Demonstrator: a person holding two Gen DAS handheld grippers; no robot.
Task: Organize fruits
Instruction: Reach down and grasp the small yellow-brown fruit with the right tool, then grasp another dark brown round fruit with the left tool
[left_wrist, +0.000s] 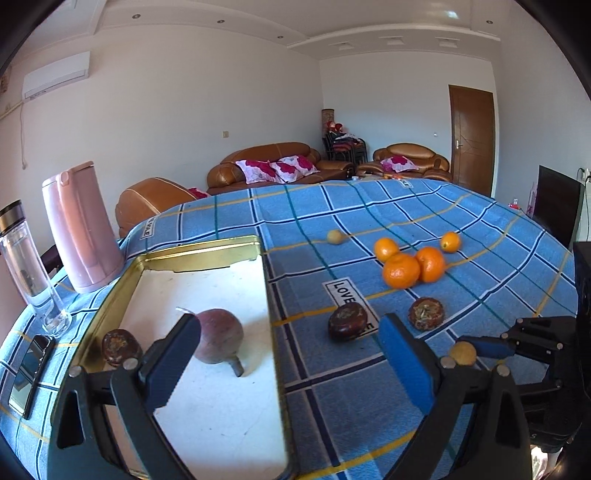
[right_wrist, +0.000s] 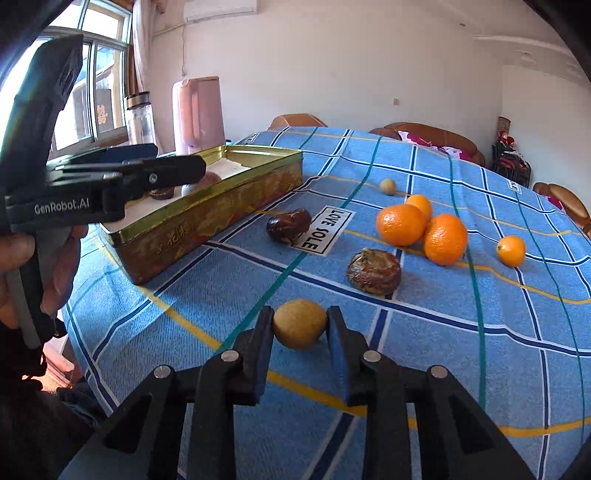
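While fruit is scattered on the cloth:
Right gripper (right_wrist: 300, 328): clamped on longan (right_wrist: 300, 323), near edge.
Left gripper (left_wrist: 288, 354): spread wide, empty, over tin (left_wrist: 207, 254).
Tin: far left of longan; right gripper nearer.

Left claw (left_wrist: 288, 354) w/ fingers spread wide; right claw (right_wrist: 300, 328) pinched shut on small yellow fruit (right_wrist: 300, 324).
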